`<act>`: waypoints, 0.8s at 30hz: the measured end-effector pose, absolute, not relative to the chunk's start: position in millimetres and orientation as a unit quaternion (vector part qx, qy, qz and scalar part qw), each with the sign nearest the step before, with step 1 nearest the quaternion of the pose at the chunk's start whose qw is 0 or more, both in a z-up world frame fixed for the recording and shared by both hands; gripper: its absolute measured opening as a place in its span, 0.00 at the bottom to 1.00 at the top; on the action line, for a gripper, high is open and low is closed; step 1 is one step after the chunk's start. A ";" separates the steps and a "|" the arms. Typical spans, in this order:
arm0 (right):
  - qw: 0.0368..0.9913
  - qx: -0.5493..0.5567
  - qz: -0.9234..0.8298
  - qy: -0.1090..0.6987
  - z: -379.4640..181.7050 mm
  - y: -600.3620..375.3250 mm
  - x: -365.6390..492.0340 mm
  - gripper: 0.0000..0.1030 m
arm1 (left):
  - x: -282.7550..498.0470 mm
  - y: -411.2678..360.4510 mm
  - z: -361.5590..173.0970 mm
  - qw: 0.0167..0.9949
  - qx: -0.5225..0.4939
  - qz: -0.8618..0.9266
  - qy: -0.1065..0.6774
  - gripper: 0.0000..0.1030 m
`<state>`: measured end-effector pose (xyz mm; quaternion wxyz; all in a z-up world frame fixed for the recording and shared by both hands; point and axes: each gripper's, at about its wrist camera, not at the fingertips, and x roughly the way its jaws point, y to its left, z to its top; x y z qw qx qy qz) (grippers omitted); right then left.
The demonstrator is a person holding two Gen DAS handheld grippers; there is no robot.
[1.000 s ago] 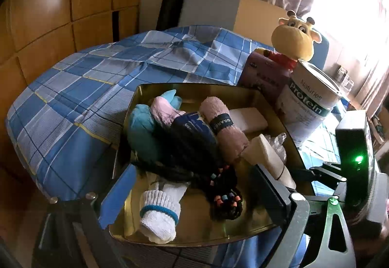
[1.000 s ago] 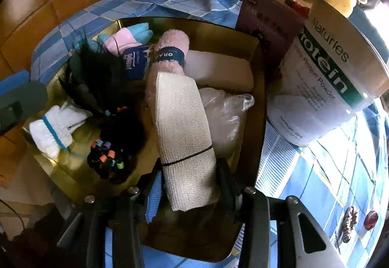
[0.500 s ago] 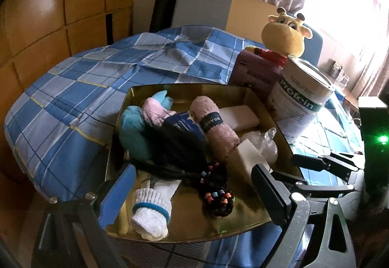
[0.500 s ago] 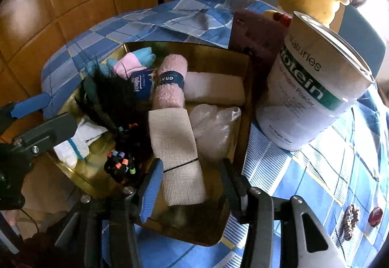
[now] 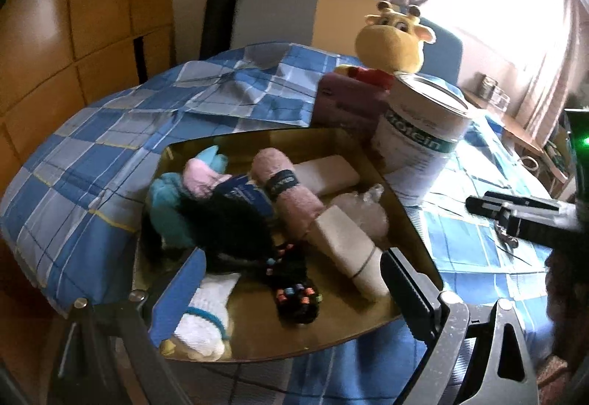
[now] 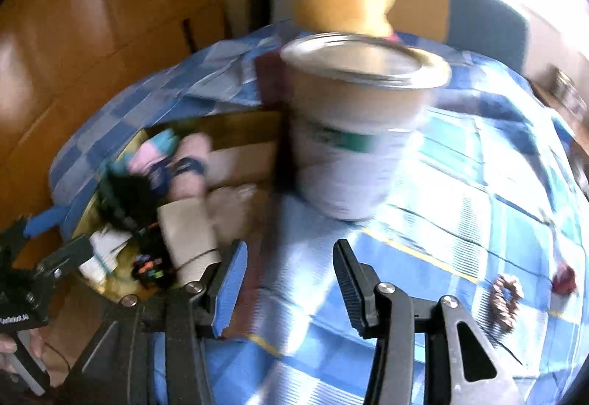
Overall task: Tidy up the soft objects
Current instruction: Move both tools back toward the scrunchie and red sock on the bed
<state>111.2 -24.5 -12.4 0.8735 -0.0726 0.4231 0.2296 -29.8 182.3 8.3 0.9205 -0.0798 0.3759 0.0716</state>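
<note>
A gold tray [image 5: 371, 162] on the blue checked bedspread holds the soft things: a beige rolled bandage [image 5: 349, 250], a pink towel roll [image 5: 291, 191], a white sock [image 5: 206, 316], a black hairpiece with coloured beads [image 5: 294, 298] and teal and pink socks [image 5: 206, 173]. My left gripper [image 5: 294, 294] hovers open over the tray's near edge, gripping nothing. My right gripper [image 6: 291, 280] is open and empty above the bedspread, to the right of the tray. The beige rolled bandage [image 6: 187, 235] lies just left of its blue finger [image 6: 232, 276]. The right wrist view is motion-blurred.
A tall white protein can [image 6: 353, 132] stands right of the tray, with a maroon box [image 5: 346, 103] and a yellow giraffe plush [image 5: 394, 41] behind it. A brown scrunchie [image 6: 506, 298] and a small red item [image 6: 565, 280] lie on the bedspread at the right. Wooden wall panels stand at the left.
My right gripper let go of the beige roll, which now lies in the tray, then rose and swung right over the bedspread. My left gripper drew back slightly.
</note>
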 end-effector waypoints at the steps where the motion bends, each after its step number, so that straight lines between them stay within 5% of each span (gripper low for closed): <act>1: 0.877 -0.066 0.218 0.424 -11.4 -34.6 114.9 0.47 | -28.8 178.8 9.2 0.921 -0.077 0.066 0.376 0.94; 24: 0.874 0.235 -0.129 0.406 -44.3 -332.6 148.1 0.48 | 25.0 48.2 20.5 0.918 0.037 -0.058 0.390 0.93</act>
